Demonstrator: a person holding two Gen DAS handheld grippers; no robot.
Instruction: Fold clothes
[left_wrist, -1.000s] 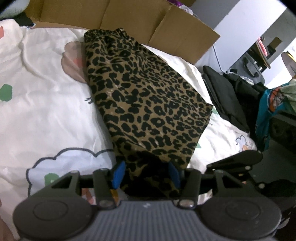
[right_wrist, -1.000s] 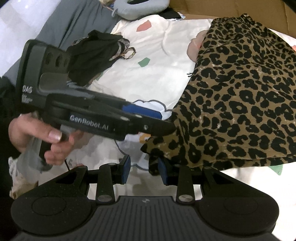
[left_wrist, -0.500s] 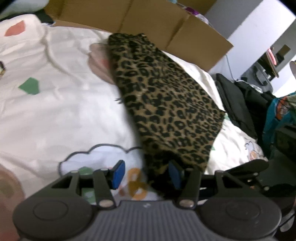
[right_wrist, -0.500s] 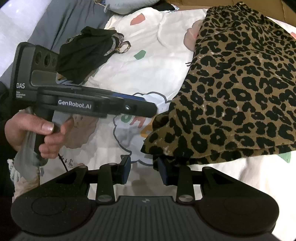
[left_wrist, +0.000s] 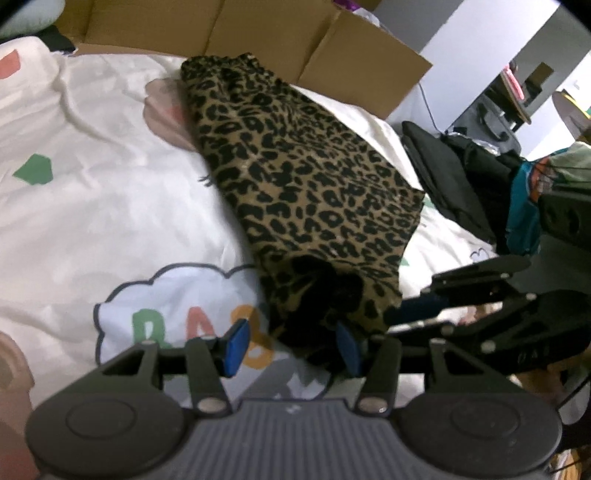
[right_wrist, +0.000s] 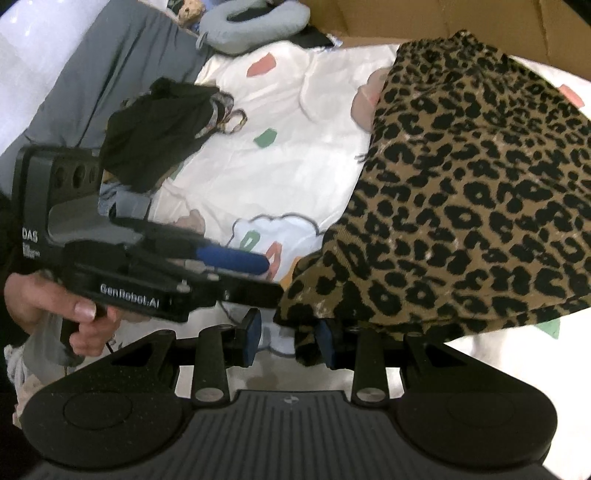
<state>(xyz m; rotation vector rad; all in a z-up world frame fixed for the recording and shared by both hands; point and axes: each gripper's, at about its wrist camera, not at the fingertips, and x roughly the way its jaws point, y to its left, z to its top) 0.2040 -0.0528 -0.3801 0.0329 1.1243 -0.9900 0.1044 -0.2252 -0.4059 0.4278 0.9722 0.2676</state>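
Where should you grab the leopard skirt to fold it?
Probably at the leopard skirt's near hem corners, coming from the near side. The hem lies closest and bunched, while the far waistband rests by the cardboard box.

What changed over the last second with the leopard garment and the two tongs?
The left tongs slid sideways off the leopard garment; its corner now lies beside their right pad, more printed sheet showing. The right tongs kept the garment's near edge between open pads.
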